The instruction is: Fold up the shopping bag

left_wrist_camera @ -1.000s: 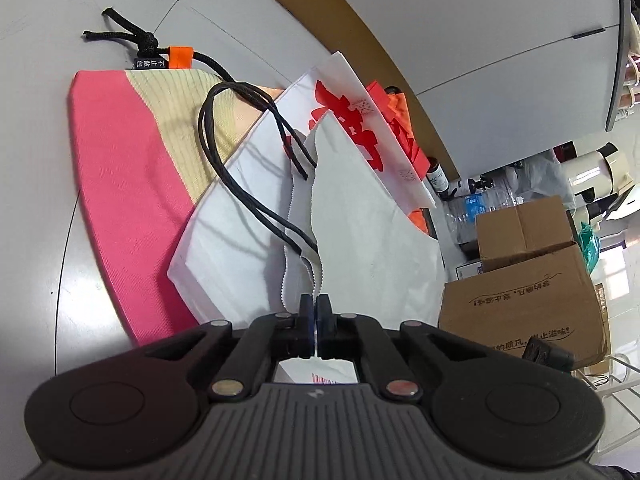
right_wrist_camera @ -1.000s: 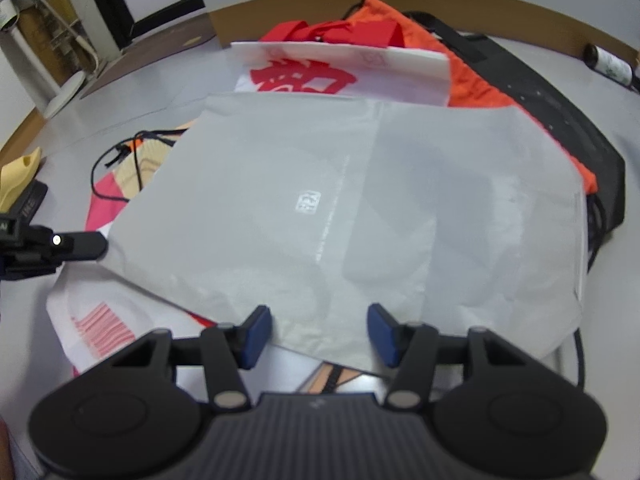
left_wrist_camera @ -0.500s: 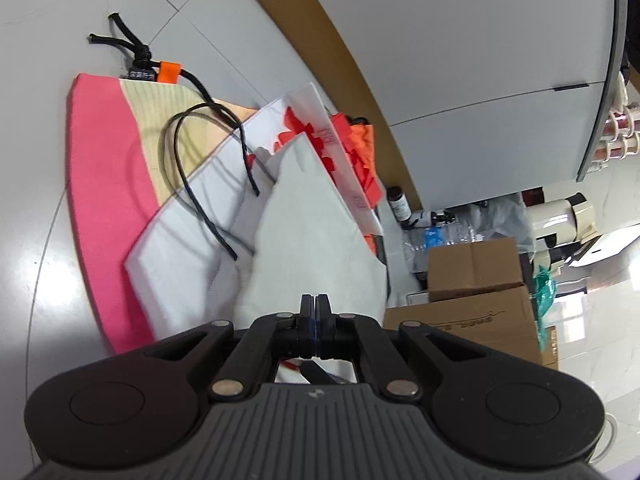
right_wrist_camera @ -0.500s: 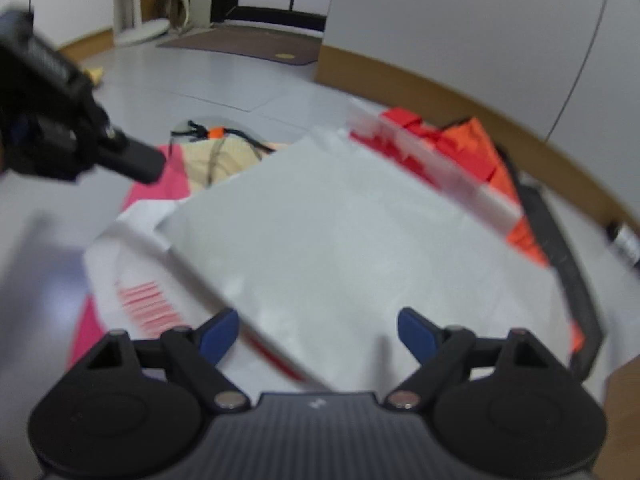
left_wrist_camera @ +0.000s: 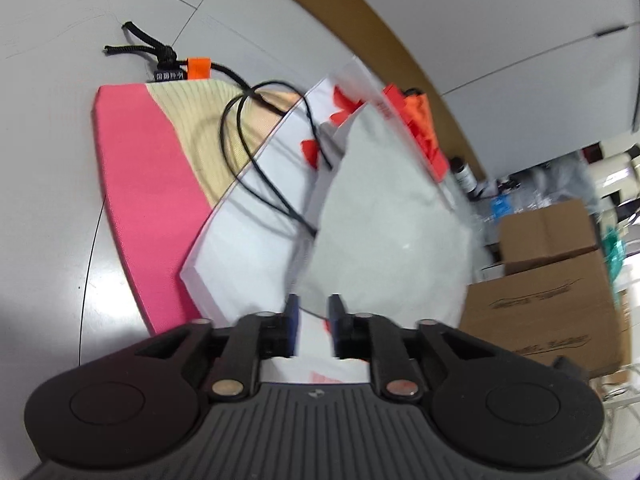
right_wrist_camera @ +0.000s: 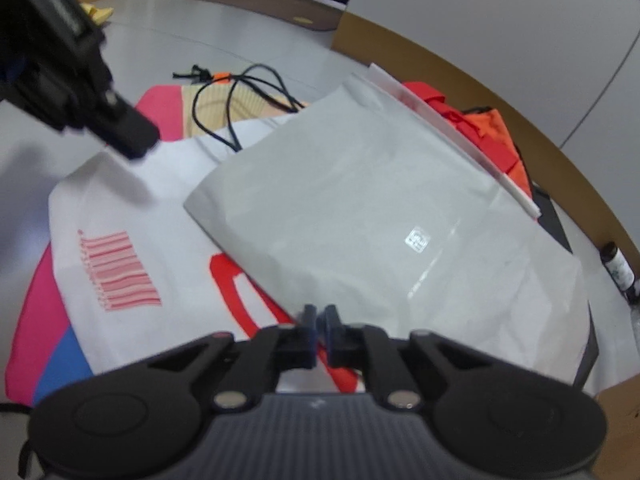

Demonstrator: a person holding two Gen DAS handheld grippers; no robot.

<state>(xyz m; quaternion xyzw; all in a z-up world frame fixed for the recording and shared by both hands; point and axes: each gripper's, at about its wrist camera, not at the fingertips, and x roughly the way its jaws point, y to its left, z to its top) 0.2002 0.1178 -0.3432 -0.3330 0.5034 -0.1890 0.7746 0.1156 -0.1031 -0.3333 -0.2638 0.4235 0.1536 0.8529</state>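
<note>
The white paper shopping bag [right_wrist_camera: 360,216] with black cord handles [right_wrist_camera: 236,92] lies on the table, its grey flap folded over the red-printed front. In the left wrist view the flap [left_wrist_camera: 384,232] rises just ahead of my left gripper [left_wrist_camera: 314,312], whose jaws stand slightly apart with nothing between them. My right gripper [right_wrist_camera: 319,322] is shut on the flap's near edge. The left gripper's finger [right_wrist_camera: 120,128] shows in the right wrist view at the bag's far left corner.
A pink and beige pouch [left_wrist_camera: 152,168] with a black drawstring [left_wrist_camera: 160,52] lies under the bag. Orange and red bags [right_wrist_camera: 492,136] lie behind it, with a dark bottle [right_wrist_camera: 618,268] beyond. Cardboard boxes [left_wrist_camera: 552,288] stand off the table's right edge.
My left gripper has opened and let go of the bag's flap. My right gripper has closed from wide open onto the flap's near edge.
</note>
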